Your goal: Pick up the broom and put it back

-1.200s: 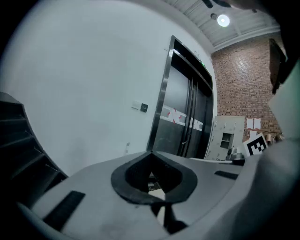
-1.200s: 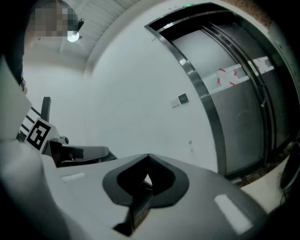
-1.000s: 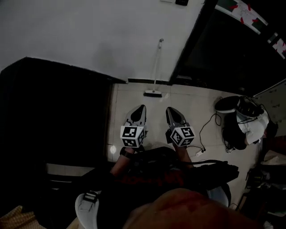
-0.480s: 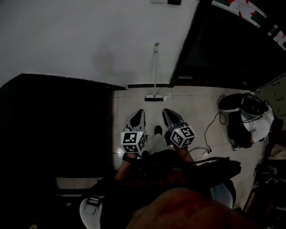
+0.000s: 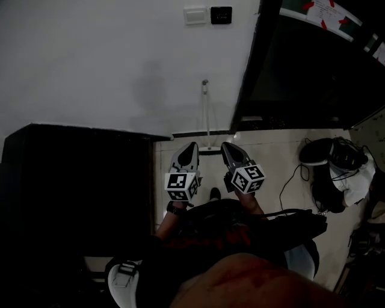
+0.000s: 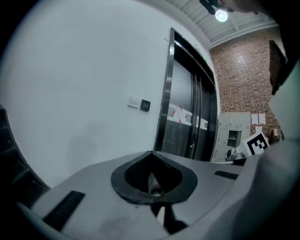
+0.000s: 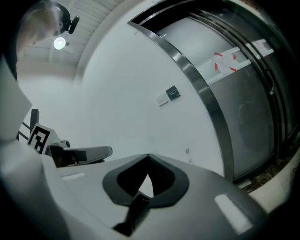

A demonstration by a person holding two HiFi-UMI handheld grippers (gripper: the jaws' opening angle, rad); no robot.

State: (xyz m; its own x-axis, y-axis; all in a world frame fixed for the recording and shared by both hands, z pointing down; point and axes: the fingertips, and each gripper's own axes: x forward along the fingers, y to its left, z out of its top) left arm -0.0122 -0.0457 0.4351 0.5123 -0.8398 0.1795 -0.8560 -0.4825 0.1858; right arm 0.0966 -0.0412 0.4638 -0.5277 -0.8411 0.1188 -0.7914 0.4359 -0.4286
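Where the broom (image 5: 207, 120) stands: upright against the white wall (image 5: 108, 66), with its handle tip high on the wall. Its head rests on the pale floor tiles (image 5: 271, 150) at the wall's foot, just left of the dark door frame.
Broom and grippers: apart. In the head view the broom head shows beyond and between the two gripper tips, and neither touches it.
Left gripper (image 5: 190, 146): jaws together at the tips with nothing between them. It is held out roughly level toward the wall.
Right gripper (image 5: 227, 147): jaws closed and empty. It sits beside the left gripper and points the same way.
Wall plates: a white switch plate (image 5: 196, 15) and a black plate (image 5: 221, 13) sit side by side, high above the broom.
Right of the broom: dark metal-framed doors (image 5: 313, 72) with red tape marks.
Left of the broom: a black cabinet (image 5: 72, 180) against the wall.
Floor at right: a black cable (image 5: 287, 174) and a heap of dark and white gear (image 5: 337, 165), well apart from the broom.
Left gripper view: a brick wall (image 6: 243, 70) past the doors and a lit ceiling lamp (image 6: 221, 15).
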